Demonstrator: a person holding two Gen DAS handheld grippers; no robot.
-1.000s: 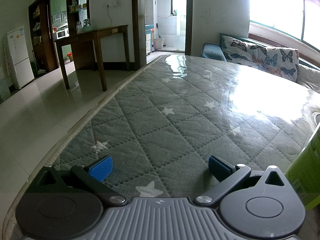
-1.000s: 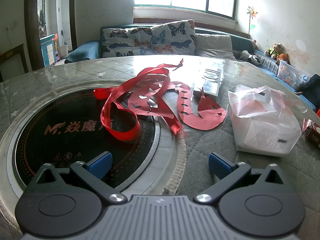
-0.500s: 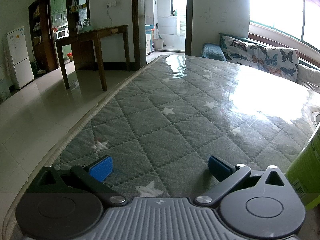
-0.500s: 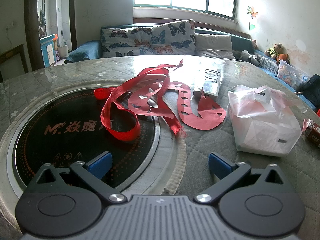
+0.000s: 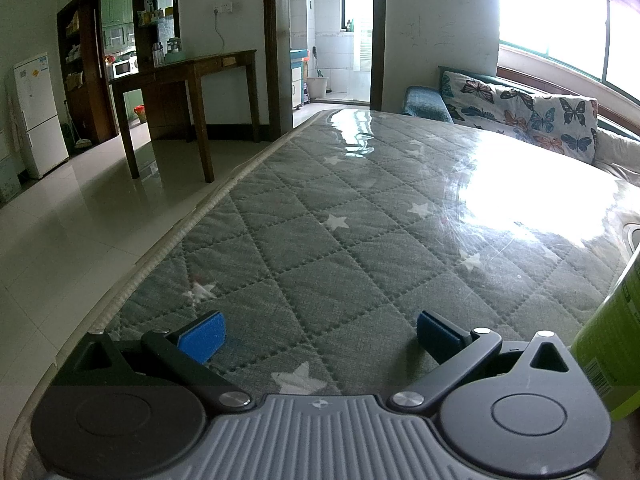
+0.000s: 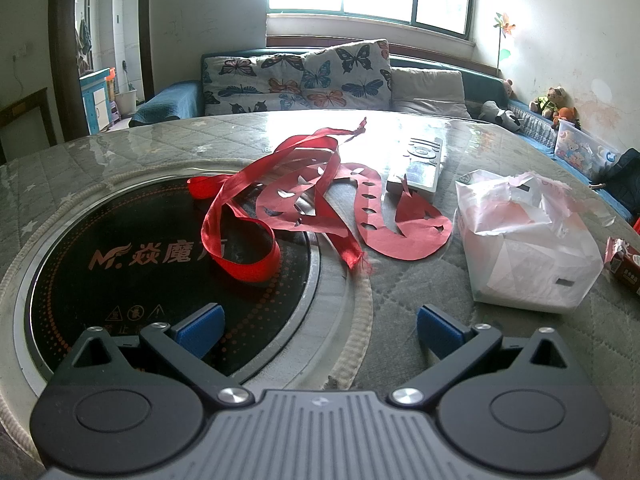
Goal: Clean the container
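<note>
— Has any cleaning started, do you think?

— Doesn't look like it. The left gripper [image 5: 318, 336] has its jaws spread wide with nothing between them, just bare quilted table cover [image 5: 340, 240] ahead. The right gripper [image 6: 318, 332] is the same: jaws apart, holding nothing.

— So where's the container?

— I'd guess it's that green canister [image 5: 612, 340], just beyond the left gripper's right-hand jaw, mostly cut off at the edge of view. Not touched, and I see no cloth or wipe in either gripper. So everything is left to do.

— What's in front of the right one?

— A black cooktop [image 6: 120, 260] set in the table, under and ahead of its left-hand jaw, with a red ribbon [image 6: 240, 236] and red paper cutout [image 6: 400, 236] lying straight ahead. Further off a remote [image 6: 422, 164], and ahead of the right-hand jaw a white plastic bag [image 6: 524, 248].

— Any writing?

— The cooktop shows an "M" logo with Chinese characters, plus small warning symbols near the left-hand jaw. The canister has a barcode, but its print is too small to read.
</note>
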